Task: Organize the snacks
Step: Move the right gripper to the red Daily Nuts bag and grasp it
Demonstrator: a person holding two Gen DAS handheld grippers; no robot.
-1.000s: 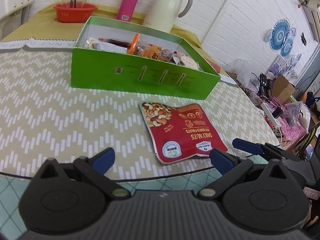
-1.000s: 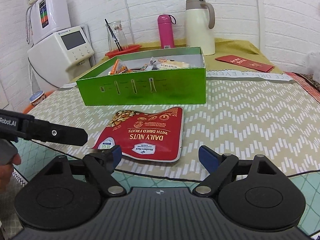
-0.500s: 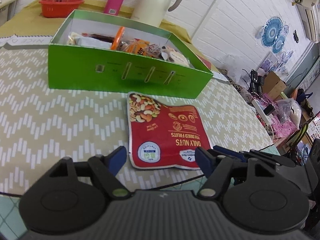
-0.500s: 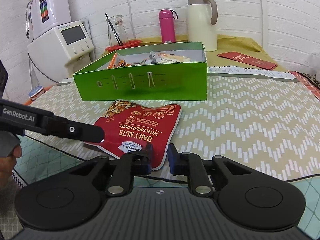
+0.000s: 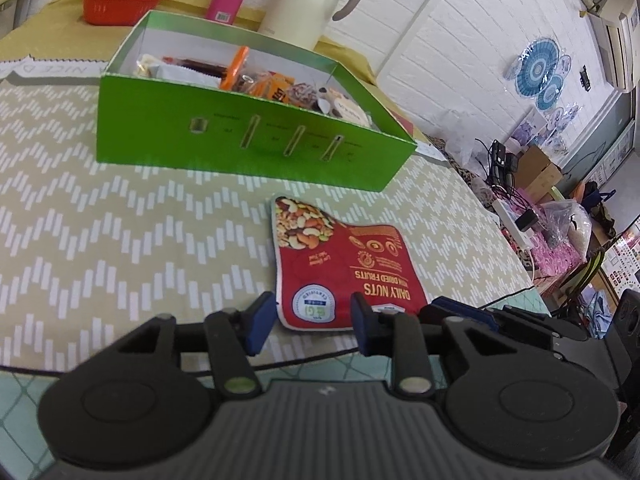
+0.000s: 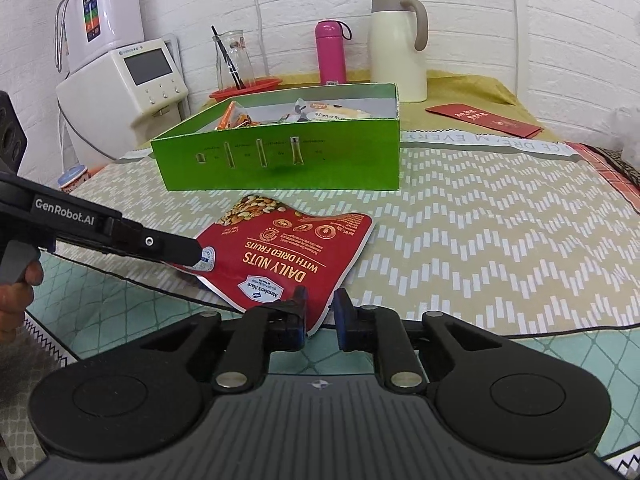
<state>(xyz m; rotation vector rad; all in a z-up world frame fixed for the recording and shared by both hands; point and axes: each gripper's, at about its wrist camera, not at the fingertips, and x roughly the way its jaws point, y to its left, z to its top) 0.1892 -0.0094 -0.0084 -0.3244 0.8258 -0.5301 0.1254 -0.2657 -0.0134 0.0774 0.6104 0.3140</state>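
A red "Daily Nuts" pouch (image 5: pixel 344 264) (image 6: pixel 288 256) lies flat on the zigzag tablecloth, in front of the green box (image 5: pixel 248 148) (image 6: pixel 280 160) that holds several snacks. My left gripper (image 5: pixel 311 322) straddles the pouch's near left corner. Its jaws are closing, and the pads stand beside the pouch without clearly pressing it. My right gripper (image 6: pixel 320 310) (image 5: pixel 460 312) is at the pouch's near right corner. Its jaws are opening, the corner sits between them, and a gap shows beside the right pad. In the right wrist view one left finger (image 6: pixel 160 244) lies over the pouch's corner.
Behind the box stand a cream jug (image 6: pixel 396 48), a pink bottle (image 6: pixel 330 52) and an orange basket (image 6: pixel 244 88) with a glass carafe. A white appliance (image 6: pixel 132 76) is at the left and a red envelope (image 6: pixel 484 120) at the right. The table's front edge runs just under both grippers.
Both grippers' jaws have narrowed from wide open. The right pair closed almost fully on the pouch's corner, then parted a little. The left pair has come in around the pouch's other near corner.
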